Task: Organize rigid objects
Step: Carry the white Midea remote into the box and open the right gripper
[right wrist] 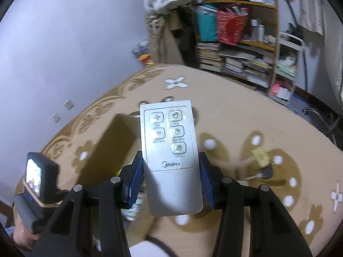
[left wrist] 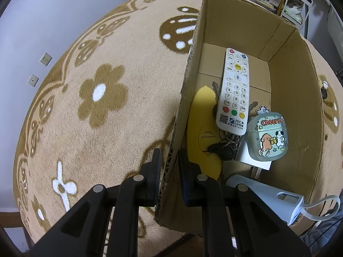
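My left gripper (left wrist: 169,162) is shut on the left wall of an open cardboard box (left wrist: 295,98), one finger inside and one outside. In the box lie a white JSCN remote (left wrist: 234,90), a yellow oval case (left wrist: 202,132), a bunch of keys (left wrist: 225,145), a cartoon earbud case (left wrist: 268,137) on a white plug, and a pale blue adapter (left wrist: 270,197). My right gripper (right wrist: 171,167) is shut on a grey Midea remote (right wrist: 171,150), held above the blanket. The box (right wrist: 111,150) shows behind it at the left.
A beige flowered blanket (left wrist: 103,98) covers the surface. A key with a yellow tag (right wrist: 262,162) lies on it at the right. Bookshelves (right wrist: 242,49) and a white rack stand beyond the far edge. The other gripper's camera unit (right wrist: 36,182) is at the lower left.
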A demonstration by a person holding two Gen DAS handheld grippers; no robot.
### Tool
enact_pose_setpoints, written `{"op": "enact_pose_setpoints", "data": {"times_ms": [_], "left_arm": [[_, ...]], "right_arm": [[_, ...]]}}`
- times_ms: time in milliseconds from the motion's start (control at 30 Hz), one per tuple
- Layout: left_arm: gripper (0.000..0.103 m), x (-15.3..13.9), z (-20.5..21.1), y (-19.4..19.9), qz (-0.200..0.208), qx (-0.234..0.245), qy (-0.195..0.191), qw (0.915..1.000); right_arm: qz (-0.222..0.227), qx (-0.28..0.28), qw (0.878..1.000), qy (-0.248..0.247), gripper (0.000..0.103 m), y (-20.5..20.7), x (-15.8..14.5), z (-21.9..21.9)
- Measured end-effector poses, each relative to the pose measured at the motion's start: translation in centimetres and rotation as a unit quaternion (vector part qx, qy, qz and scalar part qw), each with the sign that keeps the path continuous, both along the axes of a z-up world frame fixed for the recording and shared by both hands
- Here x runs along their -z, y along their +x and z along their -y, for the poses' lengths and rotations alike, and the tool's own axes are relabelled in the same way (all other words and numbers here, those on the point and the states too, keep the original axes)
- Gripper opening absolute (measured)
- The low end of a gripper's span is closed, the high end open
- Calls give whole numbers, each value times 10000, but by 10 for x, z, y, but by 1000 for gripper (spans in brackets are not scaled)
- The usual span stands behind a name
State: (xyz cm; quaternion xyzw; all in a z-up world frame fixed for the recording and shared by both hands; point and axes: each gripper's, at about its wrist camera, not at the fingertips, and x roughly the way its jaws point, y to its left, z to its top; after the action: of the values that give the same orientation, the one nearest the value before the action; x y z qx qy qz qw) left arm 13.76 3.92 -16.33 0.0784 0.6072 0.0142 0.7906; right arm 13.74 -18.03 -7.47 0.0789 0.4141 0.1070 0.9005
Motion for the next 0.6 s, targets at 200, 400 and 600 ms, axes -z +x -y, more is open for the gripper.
{"op": "enact_pose_setpoints", "data": {"times_ms": [200, 400, 600], "left_arm": [[16, 0, 0, 0, 12, 7, 52, 10000], [16, 1, -2, 1, 9, -32, -8, 10000], [16, 1, -2, 2, 10, -40, -14, 10000]], "right_arm": [[-179, -391, 9991, 57, 53, -2, 17, -31], [-319, -730, 9968, -17, 53, -3, 33, -55], [-435, -908, 9949, -106, 51, -4, 45, -67]]}}
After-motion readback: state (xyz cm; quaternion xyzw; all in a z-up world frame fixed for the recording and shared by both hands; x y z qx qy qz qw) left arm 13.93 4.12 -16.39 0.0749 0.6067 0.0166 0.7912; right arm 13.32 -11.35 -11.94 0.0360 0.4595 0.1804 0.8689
